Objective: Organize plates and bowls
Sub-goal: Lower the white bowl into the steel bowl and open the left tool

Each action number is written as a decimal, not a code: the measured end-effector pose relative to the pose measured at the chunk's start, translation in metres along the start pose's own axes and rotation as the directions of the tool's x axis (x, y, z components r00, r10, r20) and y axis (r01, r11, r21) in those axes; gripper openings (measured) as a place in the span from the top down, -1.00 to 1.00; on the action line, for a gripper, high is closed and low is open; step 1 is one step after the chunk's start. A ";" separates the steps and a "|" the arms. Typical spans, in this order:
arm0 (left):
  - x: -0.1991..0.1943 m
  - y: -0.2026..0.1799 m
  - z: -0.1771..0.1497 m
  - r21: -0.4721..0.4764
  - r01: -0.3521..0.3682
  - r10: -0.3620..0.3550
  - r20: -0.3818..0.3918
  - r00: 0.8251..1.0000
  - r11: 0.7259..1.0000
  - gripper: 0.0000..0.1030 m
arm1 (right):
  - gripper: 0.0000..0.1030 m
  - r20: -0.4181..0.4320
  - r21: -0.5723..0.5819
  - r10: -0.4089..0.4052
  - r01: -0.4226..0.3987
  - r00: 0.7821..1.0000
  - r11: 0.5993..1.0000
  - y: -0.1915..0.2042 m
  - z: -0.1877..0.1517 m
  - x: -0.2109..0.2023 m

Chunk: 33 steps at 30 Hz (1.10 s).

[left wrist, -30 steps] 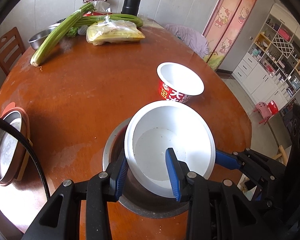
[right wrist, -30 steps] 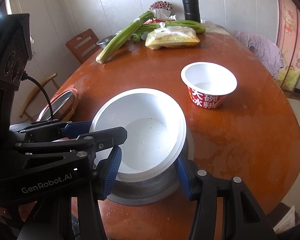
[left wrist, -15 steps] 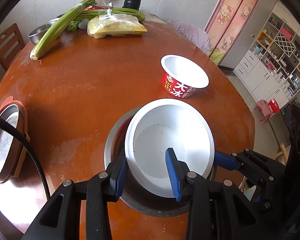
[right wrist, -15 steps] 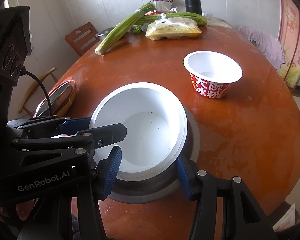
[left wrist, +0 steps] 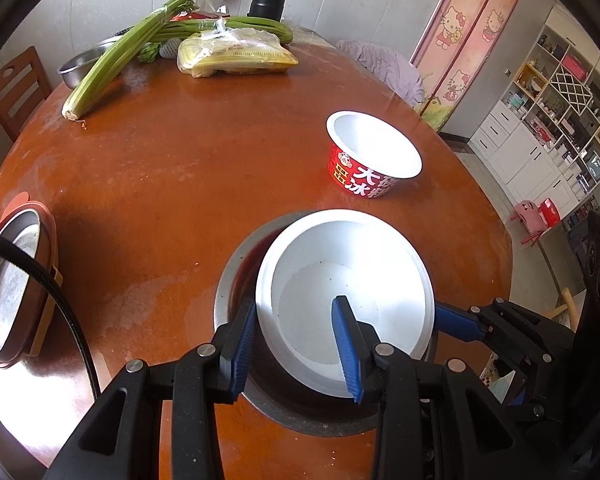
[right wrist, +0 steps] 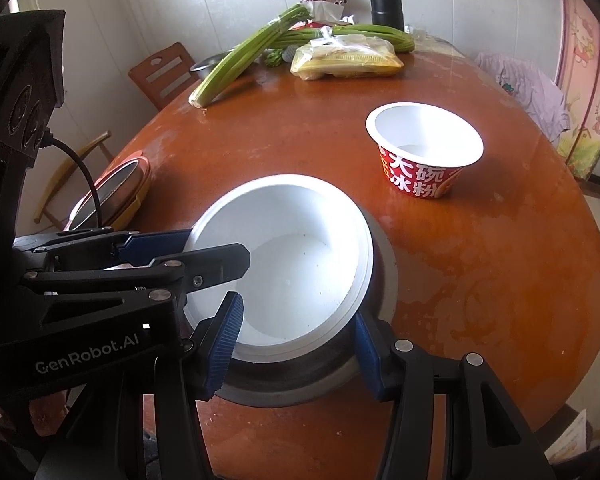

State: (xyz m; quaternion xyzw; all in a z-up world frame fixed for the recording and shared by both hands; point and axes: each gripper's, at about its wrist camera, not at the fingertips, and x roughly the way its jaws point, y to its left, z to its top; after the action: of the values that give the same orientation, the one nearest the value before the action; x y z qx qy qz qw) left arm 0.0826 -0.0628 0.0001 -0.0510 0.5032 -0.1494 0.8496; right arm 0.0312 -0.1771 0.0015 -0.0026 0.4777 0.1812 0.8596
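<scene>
The white bowl (left wrist: 346,292) is sat tilted in the metal bowl (left wrist: 236,268) at the near edge of the table (left wrist: 172,184). Its near-left rim is pinched by the left gripper (left wrist: 296,344), jaws narrow. Its right side is straddled by the right gripper (right wrist: 296,332), one pad inside, one outside, so gripped too. The red cup (left wrist: 374,156) is left further back, right.
</scene>
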 end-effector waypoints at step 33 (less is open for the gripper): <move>-0.025 0.006 0.012 -0.011 -0.013 0.013 0.069 0.997 1.000 0.21 | -0.08 0.046 -0.008 -0.028 0.028 0.999 1.000 -0.005 0.005 -0.019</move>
State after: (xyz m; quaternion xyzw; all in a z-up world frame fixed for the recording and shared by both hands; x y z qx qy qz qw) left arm 0.0832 -0.0500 0.0255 -0.0574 0.4745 -0.1394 0.8673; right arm 0.0279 -0.1866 0.0196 -0.0088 0.4569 0.1711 0.8729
